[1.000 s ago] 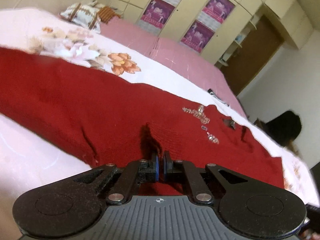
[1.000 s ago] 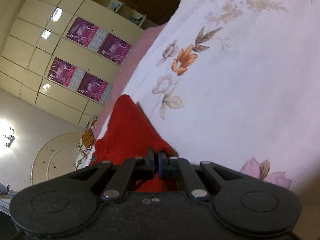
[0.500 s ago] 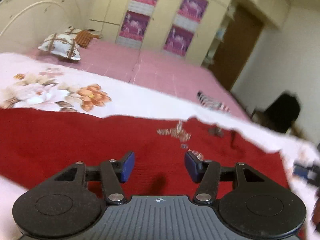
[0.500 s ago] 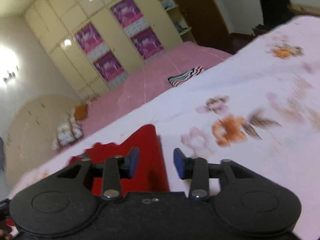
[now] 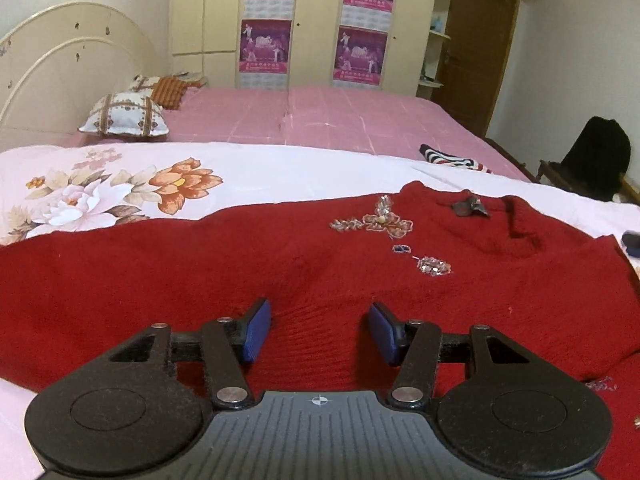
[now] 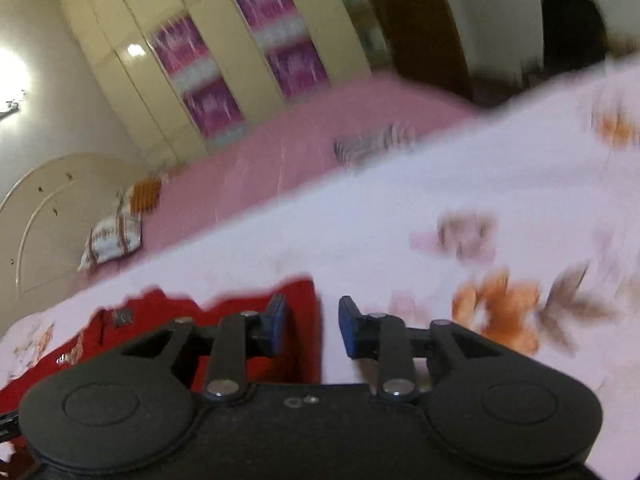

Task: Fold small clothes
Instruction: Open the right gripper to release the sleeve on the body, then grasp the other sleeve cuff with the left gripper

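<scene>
Red sweater (image 5: 200, 280) spread flat across the floral sheet (image 5: 280, 172) on the bed, beaded trim and neckline toward the far right. Clamped in both tongs a second ago; released since. Left tongs (image 5: 318, 330) apart now, hovering low over the knit with only cloth beneath, nothing pinched. Right tongs (image 6: 312, 326) also apart though lately narrowing, empty, poised over the sweater's straight edge where red meets sheet; that view blurred. Likely one fold or spread just laid down, so next a fresh grip needed for the following fold. Striped garment (image 5: 452, 158) waiting farther back on the pink bedcover.
</scene>
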Demonstrator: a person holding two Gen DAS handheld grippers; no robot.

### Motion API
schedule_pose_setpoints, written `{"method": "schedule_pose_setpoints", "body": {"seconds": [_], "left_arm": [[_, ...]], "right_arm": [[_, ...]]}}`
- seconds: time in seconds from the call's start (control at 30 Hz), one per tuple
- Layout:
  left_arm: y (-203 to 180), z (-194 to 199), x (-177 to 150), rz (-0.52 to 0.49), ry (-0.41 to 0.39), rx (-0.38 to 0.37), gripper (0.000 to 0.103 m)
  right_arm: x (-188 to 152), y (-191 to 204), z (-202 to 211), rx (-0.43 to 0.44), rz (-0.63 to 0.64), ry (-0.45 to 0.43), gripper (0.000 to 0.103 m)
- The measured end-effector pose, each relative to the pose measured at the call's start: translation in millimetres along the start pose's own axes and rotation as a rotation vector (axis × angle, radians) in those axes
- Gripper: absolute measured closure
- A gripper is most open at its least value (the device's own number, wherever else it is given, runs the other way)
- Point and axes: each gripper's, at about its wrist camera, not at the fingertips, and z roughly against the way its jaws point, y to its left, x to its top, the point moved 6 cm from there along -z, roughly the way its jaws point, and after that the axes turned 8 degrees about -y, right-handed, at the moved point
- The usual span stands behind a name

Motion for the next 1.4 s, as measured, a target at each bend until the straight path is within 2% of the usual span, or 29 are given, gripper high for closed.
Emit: {"method": "schedule_pose_setpoints", "body": {"seconds": [0.03,0.1,0.17,0.2,0.23,0.27,0.3,0.37,0.47,0.57,0.63,0.7,0.83,1.1,1.33,1.37,1.4], "left_arm": [[-2,-1,0,-0.009,-0.004,0.007,0.048],[-5,-1,-1,-0.031,-0.010,0.012,0.045],[-2,6,2,0.004,-0.018,-0.004,0.044],[2,14,4,0.035,-0.032,-0.013,0.040],[9,23,5,0.062,-0.054,0.001,0.032],[22,39,5,0.096,-0.091,0.034,0.012],[37,55,4,0.135,-0.132,0.066,0.004],[73,85,-5,0.225,-0.174,0.103,0.004],[150,121,-31,0.401,-0.141,0.160,0.004],[231,151,-57,0.629,-0.162,0.225,0.012],[273,164,-69,0.759,-0.196,0.256,0.012],[309,169,-78,0.865,-0.218,0.264,0.012],[349,161,-83,1.005,-0.266,0.217,0.012],[386,129,-73,1.045,-0.289,0.207,0.012],[409,103,-56,1.010,-0.285,0.208,0.013],[411,97,-52,0.976,-0.270,0.224,0.025],[412,92,-49,0.926,-0.241,0.252,0.048]], "right_arm": [[-4,8,1,0.019,0.045,0.008,0.074],[-28,7,-14,0.007,0.108,0.141,0.072],[-29,12,-7,-0.017,0.168,0.120,0.069],[-27,12,1,-0.031,0.159,0.086,0.062],[-23,12,13,-0.041,0.139,0.039,0.059],[-21,12,24,-0.038,0.112,-0.001,0.053],[-22,11,37,-0.025,0.086,-0.026,0.050],[-29,9,60,-0.001,0.071,-0.035,0.049],[-54,13,96,0.030,0.069,-0.022,0.049],[-69,12,122,0.035,0.035,0.005,0.049],[-71,16,134,0.026,-0.007,0.014,0.047],[-73,29,141,0.014,-0.033,0.022,0.046],[-73,54,152,0.009,-0.048,0.015,0.045],[-67,107,163,0.020,-0.033,-0.037,0.042],[-66,128,166,0.013,-0.024,-0.044,0.042],[-66,130,167,0.011,-0.023,-0.046,0.042],[-65,131,168,0.009,-0.019,-0.048,0.042]]}}
